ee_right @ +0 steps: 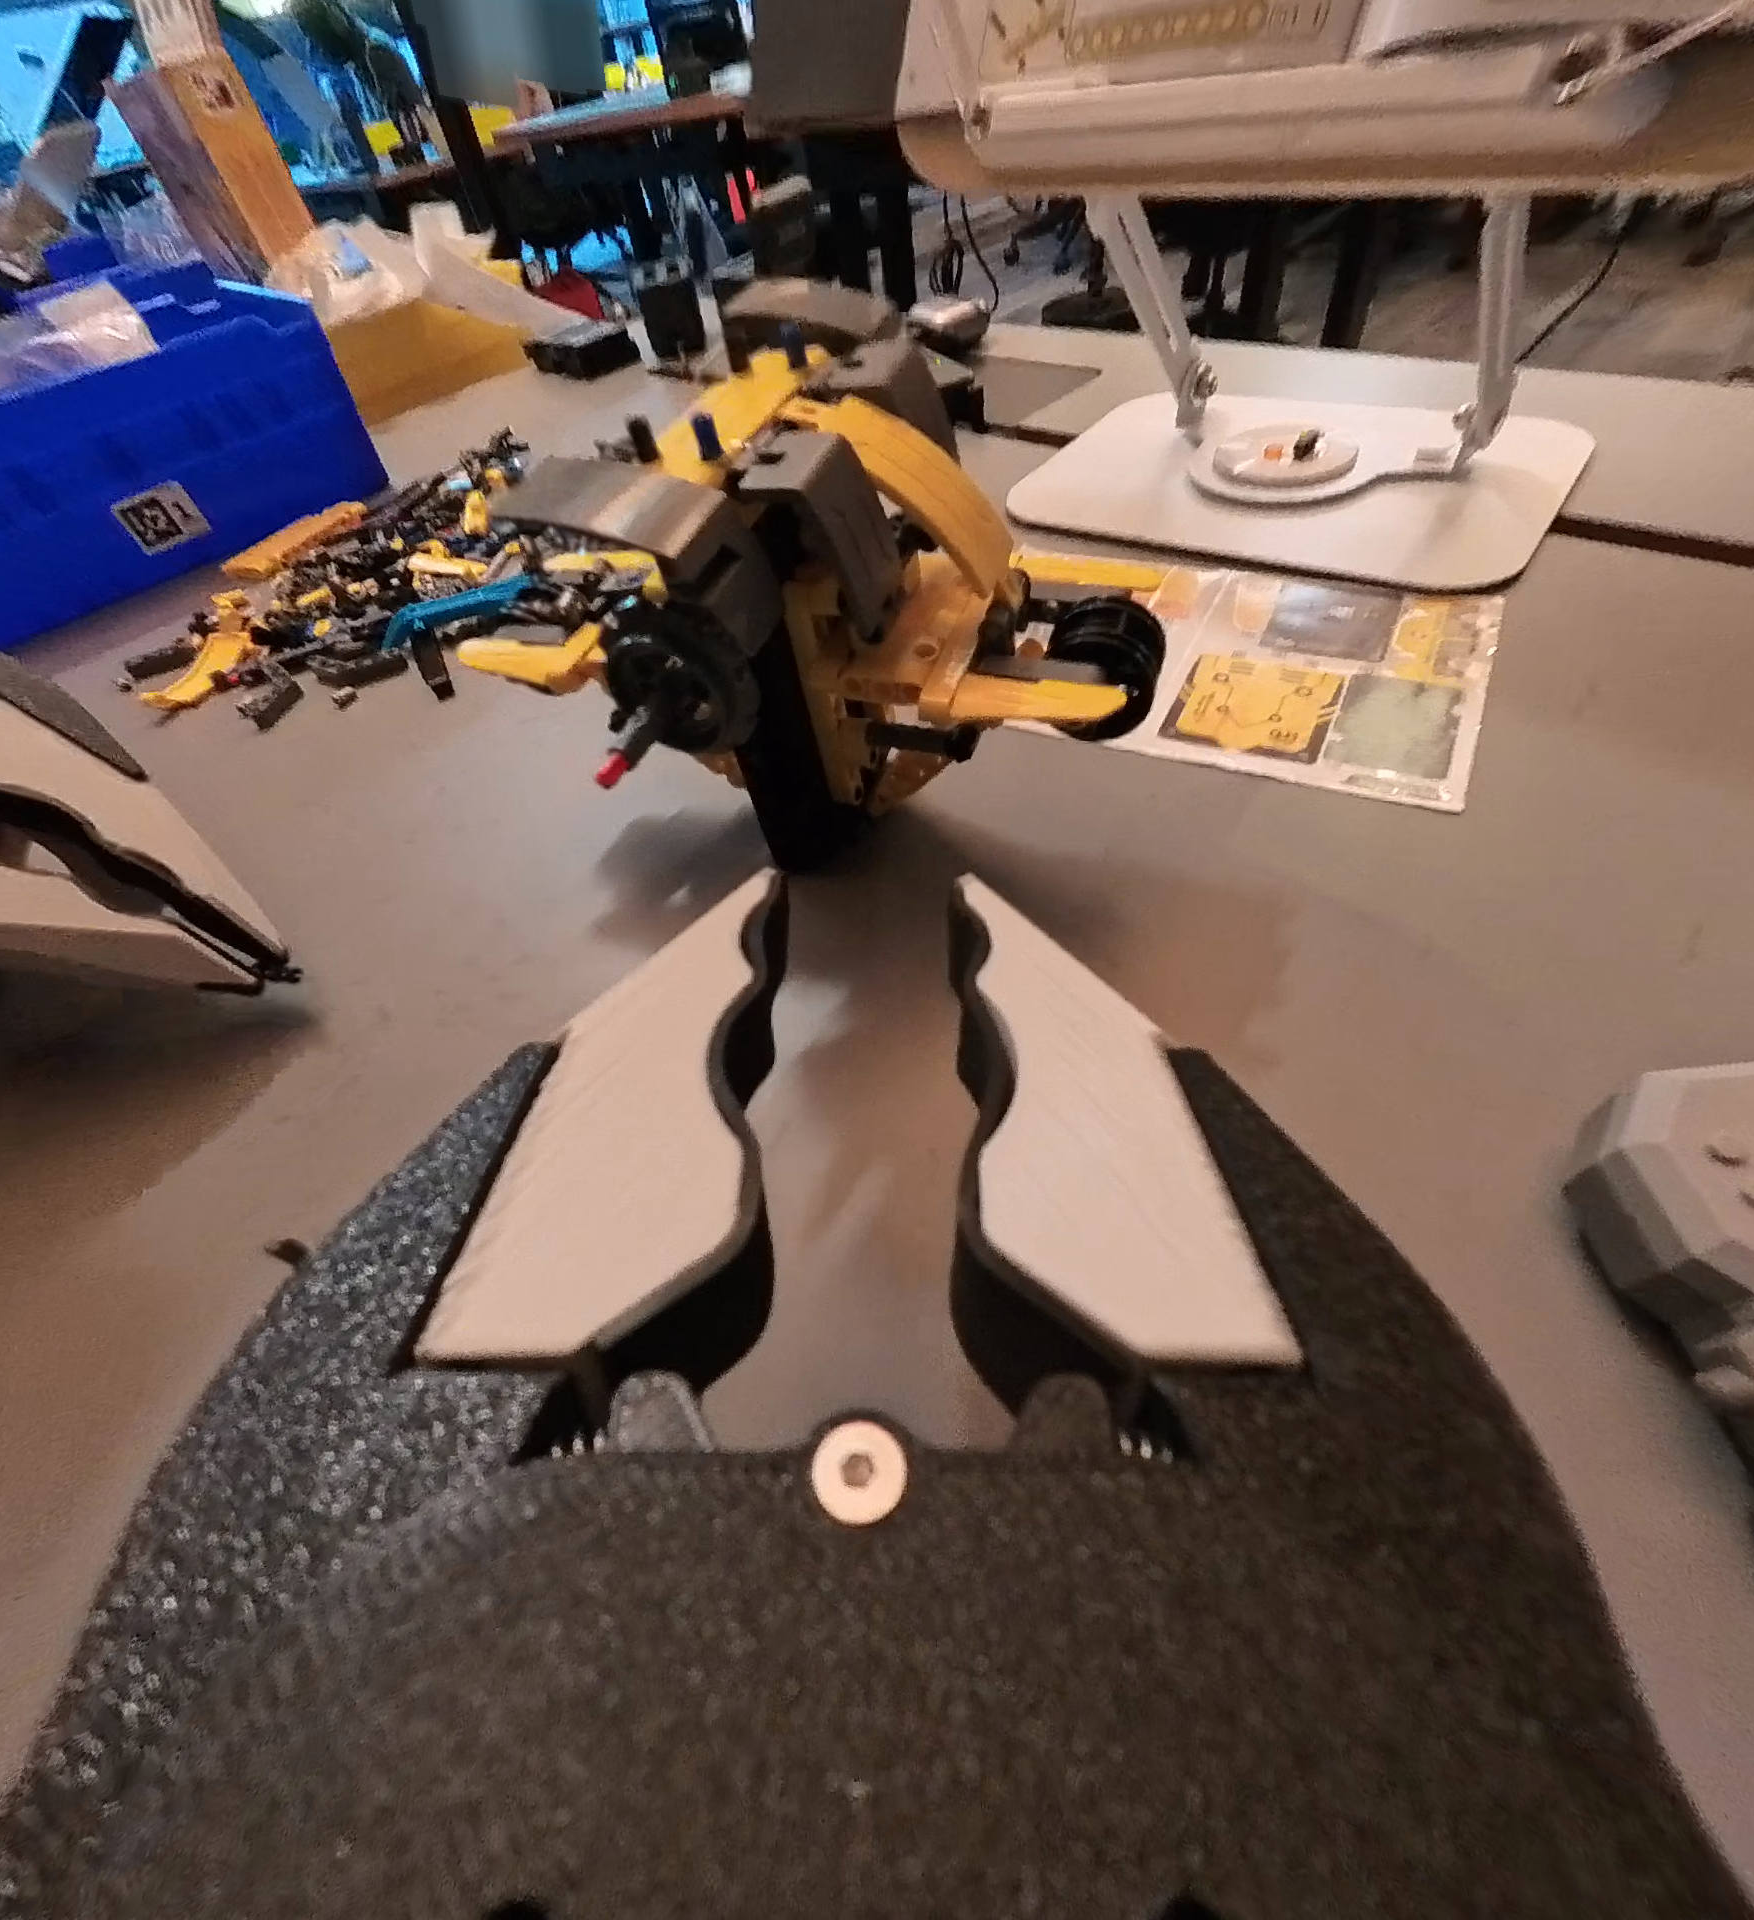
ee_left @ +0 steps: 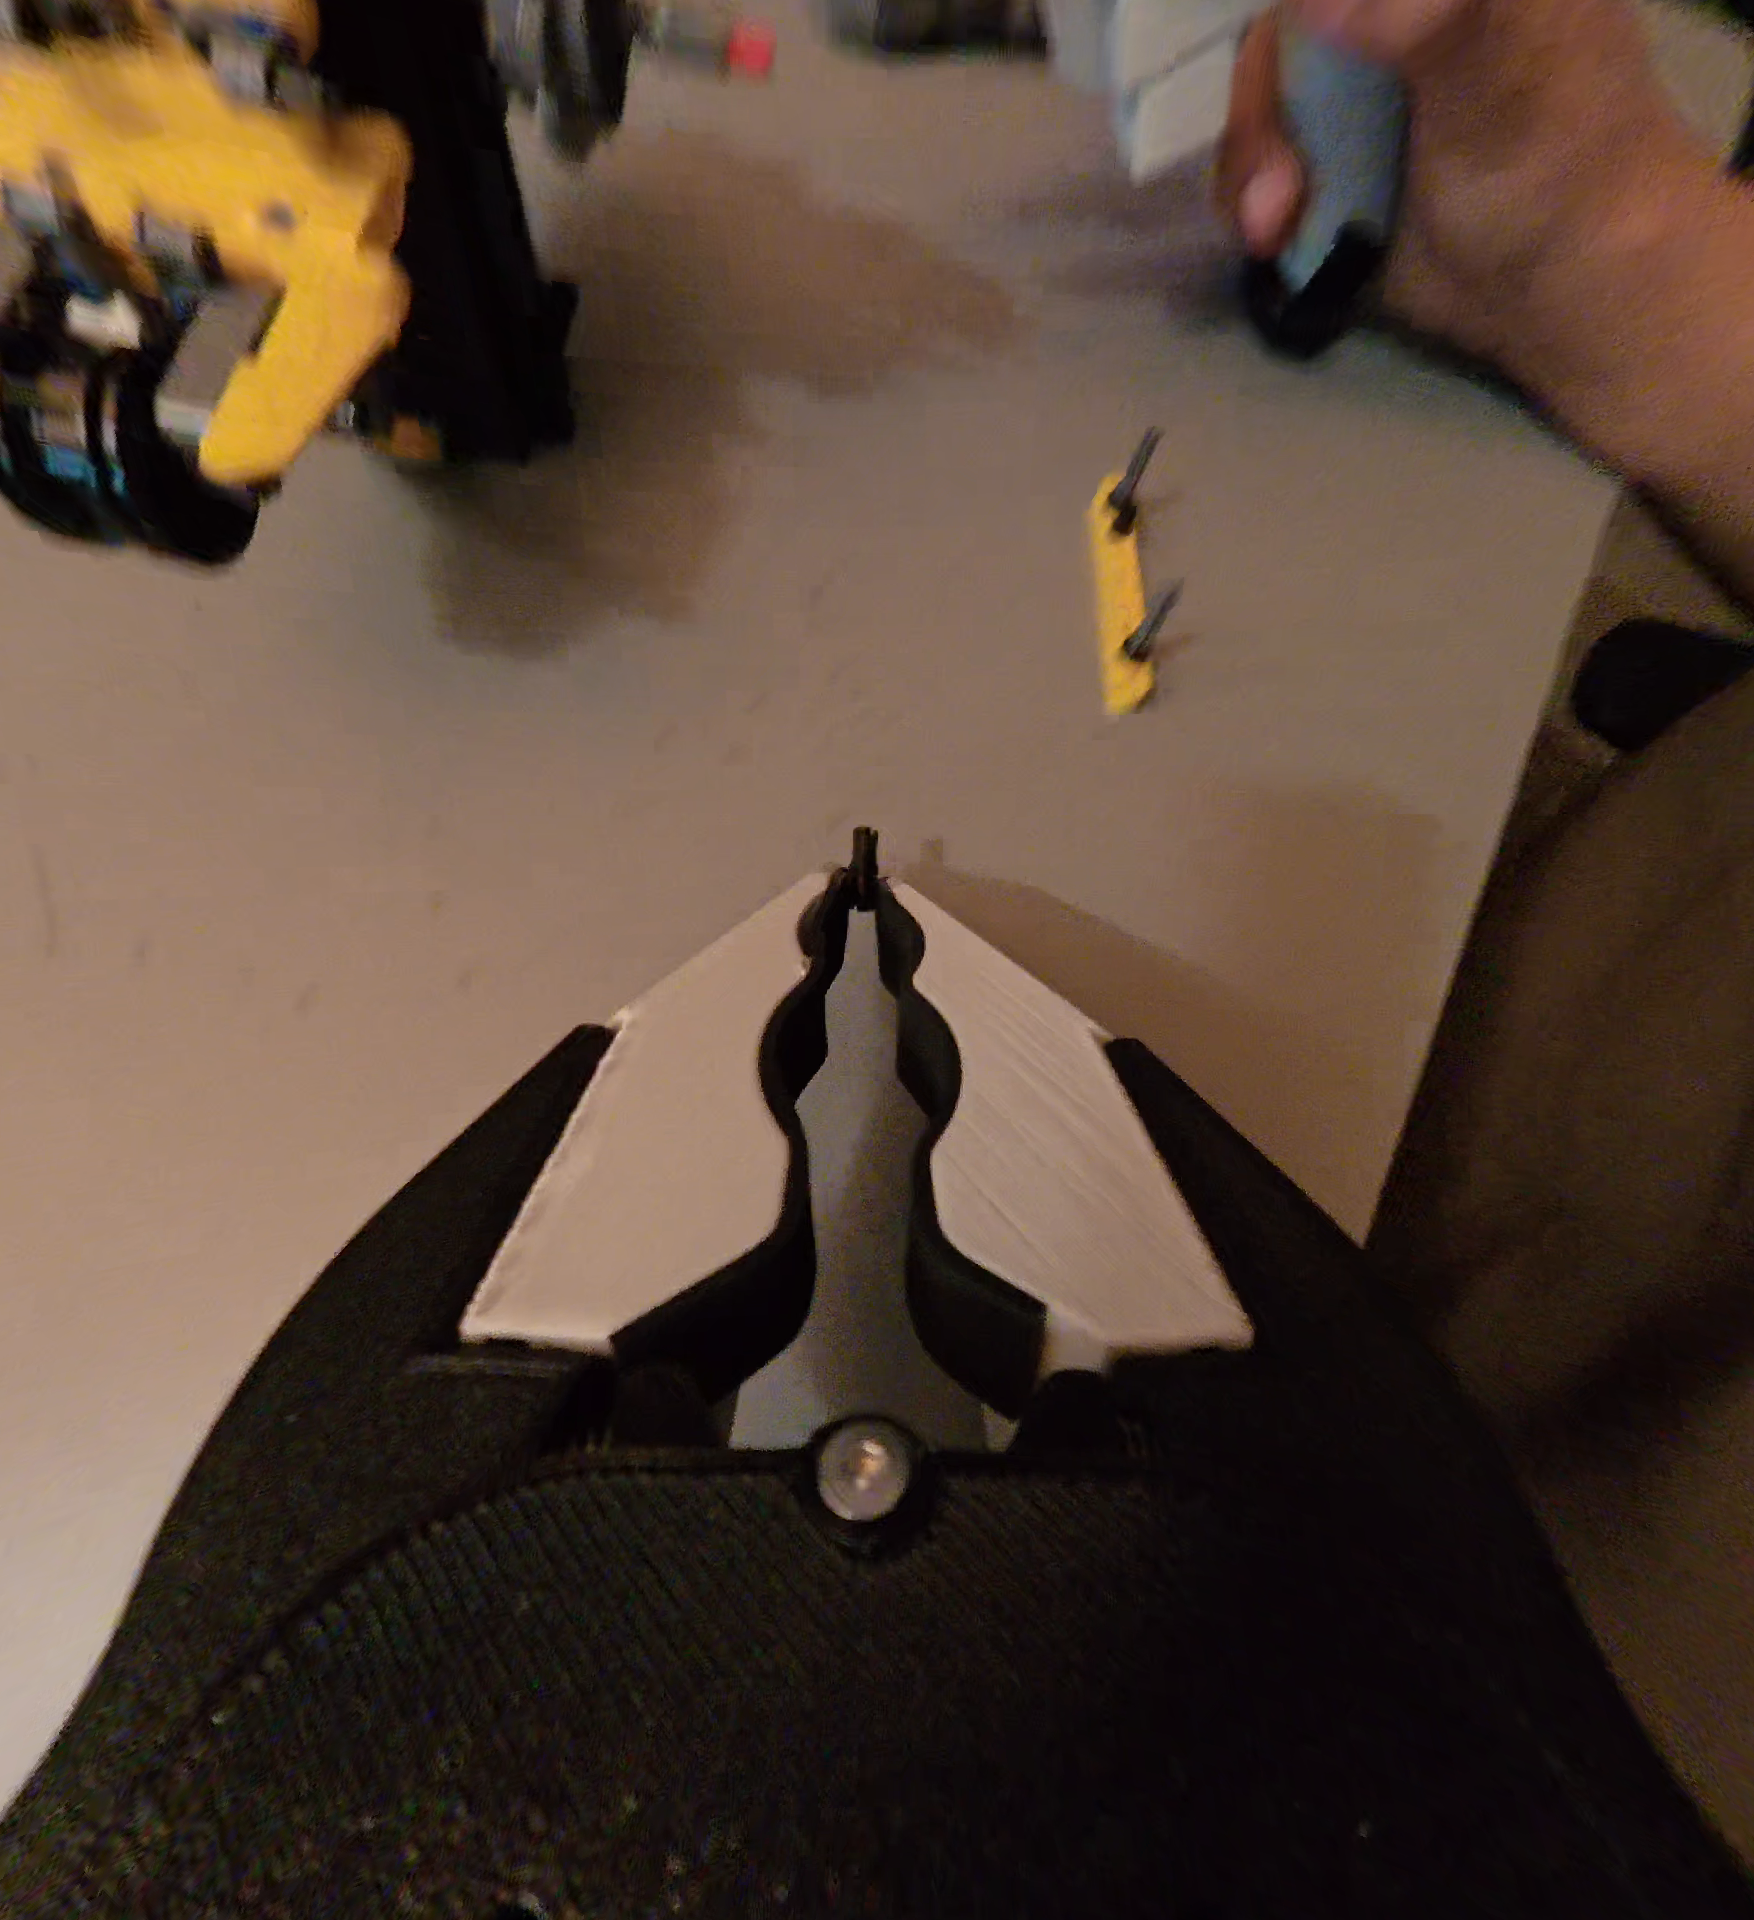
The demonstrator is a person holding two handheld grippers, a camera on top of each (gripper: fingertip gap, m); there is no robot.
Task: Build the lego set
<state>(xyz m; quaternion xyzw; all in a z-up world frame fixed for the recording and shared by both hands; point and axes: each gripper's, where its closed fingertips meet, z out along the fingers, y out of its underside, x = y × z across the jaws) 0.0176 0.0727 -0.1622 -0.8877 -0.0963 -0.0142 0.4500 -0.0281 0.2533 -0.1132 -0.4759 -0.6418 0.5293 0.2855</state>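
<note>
Left gripper (ee_left: 860, 883): fingers drawn together, clamped on a small black pin (ee_left: 862, 850) that pokes out just past the tips; held low over the grey tabletop (ee_left: 333, 831). Ahead of these fingers and to their right lies a short yellow beam (ee_left: 1120, 603) with two dark pins standing out of its side, long axis running roughly away from the fingertips, well apart from them. Far ahead-left, blurred, is the yellow and black brick model (ee_left: 156, 260). Ahead-right, a hand (ee_left: 1538, 197) grips the grey handle of the other tool. Right gripper (ee_right: 868, 894): fingers apart, nothing between them, tabletop visible through the gap. Straight ahead, just beyond the tips, the model (ee_right: 811, 582) stands on one black tyre (ee_right: 800, 810), its length lying across the finger line, wheels out to either side. Loose yellow and black parts (ee_right: 364, 603) lie ahead-left beside a blue bin (ee_right: 125, 457); a printed sheet (ee_right: 1320, 675) and a white stand base (ee_right: 1320, 499) ahead-right. Right fingers are nearer the model than the left.
</note>
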